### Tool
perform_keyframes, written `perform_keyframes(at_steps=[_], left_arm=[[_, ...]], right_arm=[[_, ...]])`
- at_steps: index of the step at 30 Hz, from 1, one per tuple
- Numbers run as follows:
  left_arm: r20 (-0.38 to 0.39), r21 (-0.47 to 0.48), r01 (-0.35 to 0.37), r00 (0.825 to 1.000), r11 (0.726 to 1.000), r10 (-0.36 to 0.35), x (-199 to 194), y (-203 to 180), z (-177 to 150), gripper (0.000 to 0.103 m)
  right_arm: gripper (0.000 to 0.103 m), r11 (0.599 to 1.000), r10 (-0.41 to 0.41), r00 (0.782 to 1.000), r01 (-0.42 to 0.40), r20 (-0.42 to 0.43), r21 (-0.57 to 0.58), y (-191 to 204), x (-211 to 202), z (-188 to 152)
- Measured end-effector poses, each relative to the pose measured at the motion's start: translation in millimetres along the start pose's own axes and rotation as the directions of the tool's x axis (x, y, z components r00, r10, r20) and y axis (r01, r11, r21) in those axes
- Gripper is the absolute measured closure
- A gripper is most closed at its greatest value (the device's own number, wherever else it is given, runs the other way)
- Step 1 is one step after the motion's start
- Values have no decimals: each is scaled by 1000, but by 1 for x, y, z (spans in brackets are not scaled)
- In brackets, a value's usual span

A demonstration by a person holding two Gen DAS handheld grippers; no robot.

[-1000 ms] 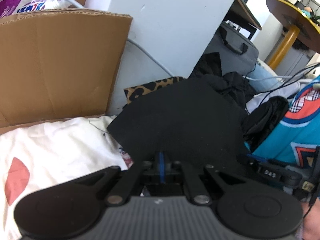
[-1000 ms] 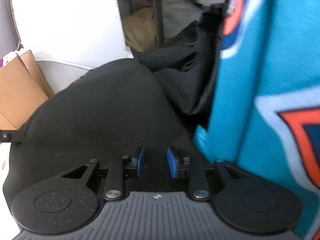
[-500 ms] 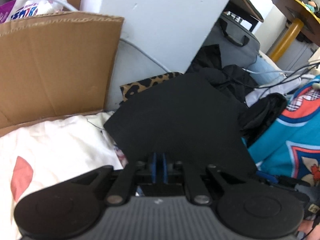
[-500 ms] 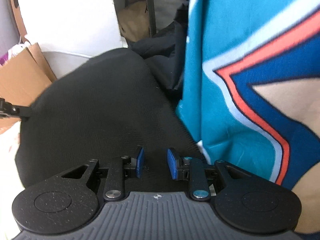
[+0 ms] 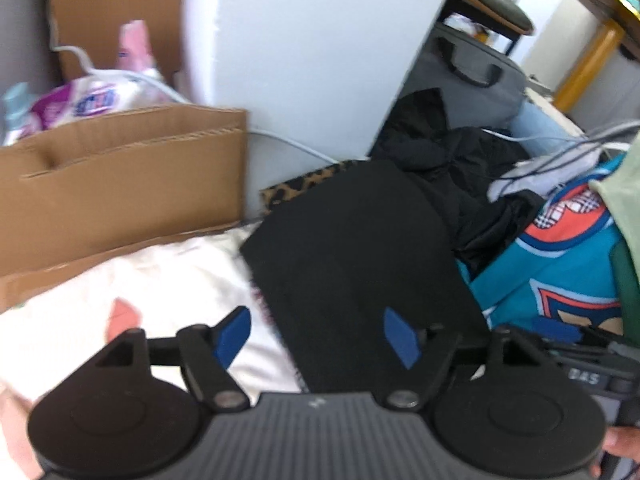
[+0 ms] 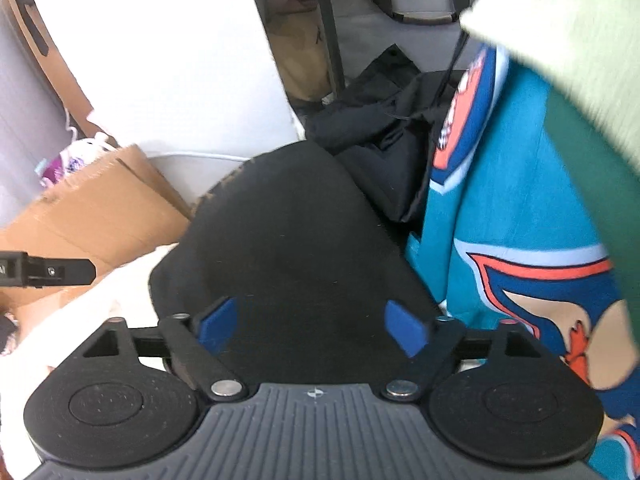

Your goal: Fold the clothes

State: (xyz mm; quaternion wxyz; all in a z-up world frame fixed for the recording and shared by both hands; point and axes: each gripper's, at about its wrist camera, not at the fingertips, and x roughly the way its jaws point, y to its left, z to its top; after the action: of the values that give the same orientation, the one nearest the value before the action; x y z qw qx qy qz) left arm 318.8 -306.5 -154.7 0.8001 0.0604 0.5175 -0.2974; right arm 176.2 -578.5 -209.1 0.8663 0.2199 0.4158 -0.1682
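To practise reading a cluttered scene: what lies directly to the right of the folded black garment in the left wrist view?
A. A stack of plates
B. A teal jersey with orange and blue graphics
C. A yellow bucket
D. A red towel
B: the teal jersey, with its orange and blue graphics, lies against the right edge of the folded black garment, which rests partly on a white cloth.

Daylight fills both views, brightest at the far right. The white panel (image 6: pixel 160 60) is blown out in the right wrist view. Motion blur softens the cardboard box (image 5: pixel 120 184) and the pale green cloth (image 6: pixel 560 48). The black folded garment (image 5: pixel 352 264) shows almost no detail. Fisheye bending curves the edges.
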Motion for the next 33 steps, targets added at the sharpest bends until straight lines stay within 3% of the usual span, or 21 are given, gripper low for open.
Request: perform_keyframes(at_steps=[2,6,8,12,15,21,26,33], left_arm=[[-13,-1,-26,1000,1000,26,-18,2,0,26],[0,-37,-79,997,996,79,-62,9,-1,14],[-13,-53,-108,994,993,107,-82,12,-5,14],[-41,-97,-125,992,987,122,-123,20,-15,14],[-48,-108,-178,984,978,173,-159,26,-19,12],[-54,-171,-282,959,944,277,-237,42,-23,10],[-29,-243,-306,951,921,308,-305,53,-34,3],[-47,-346,-336,939,876,341,-364,83,-75,1]], right_arm=[[11,1000,-3,1000,4,-23,19,1,-16,2],[8,998,1,999,3,-51,69,-1,-48,2],[2,996,8,998,-3,-58,86,-2,-63,3],[1,996,33,997,-27,-71,85,2,-89,6],[1,993,69,994,-62,-80,97,9,-110,10],[1,986,157,986,-152,-62,68,33,-156,28],[1,981,194,978,-192,-74,30,55,-192,36],[1,975,214,974,-218,-74,-46,91,-237,39]])
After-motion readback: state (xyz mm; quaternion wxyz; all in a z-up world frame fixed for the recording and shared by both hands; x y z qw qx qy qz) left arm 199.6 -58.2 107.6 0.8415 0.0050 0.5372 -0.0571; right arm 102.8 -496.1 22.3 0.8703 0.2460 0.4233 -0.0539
